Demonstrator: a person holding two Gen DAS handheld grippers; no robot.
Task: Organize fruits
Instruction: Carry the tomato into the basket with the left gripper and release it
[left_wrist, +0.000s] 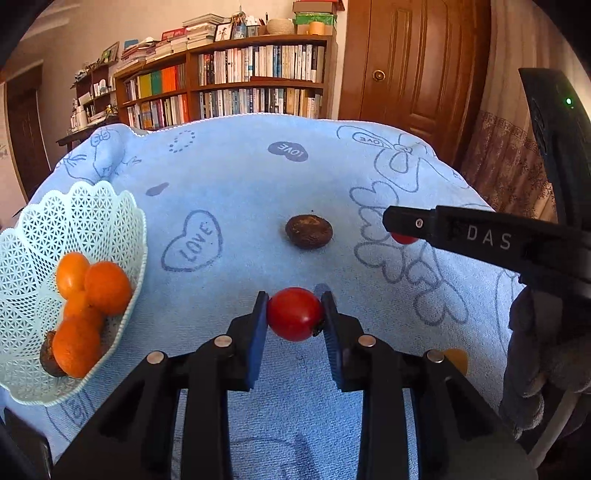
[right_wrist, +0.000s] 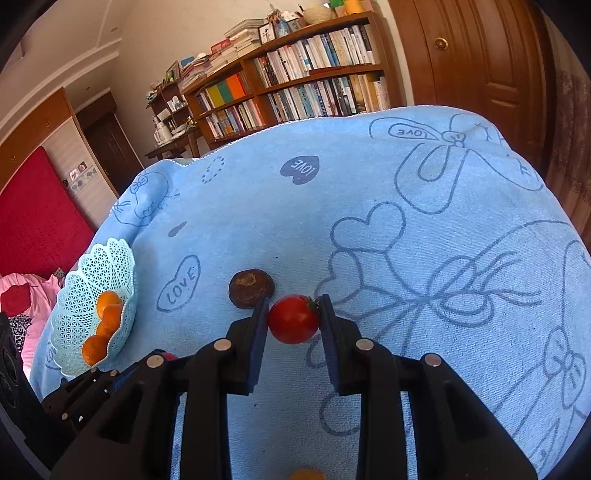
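My left hand-held gripper (left_wrist: 294, 314) pinches a small glossy red cherry tomato (left_wrist: 294, 314) between its blue pads, above the pale blue LOVE-printed towel (left_wrist: 236, 173) covering the worktop. The tomato's long axis runs across the jaws, with its dark stem end against the right-side pad. My right hand-held gripper (right_wrist: 293, 319) clamps a second small red cherry tomato (right_wrist: 293, 319), its stem end also at the right-side pad, up top. A wrinkled dark brown round fruit (left_wrist: 308, 231) lies on the towel just beyond and between both grippers. To the left, the mint-green lattice plastic basket (left_wrist: 92, 206) holds four small orange citrus fruits (left_wrist: 107, 287) and another dark brown fruit (left_wrist: 48, 356) at its near edge.
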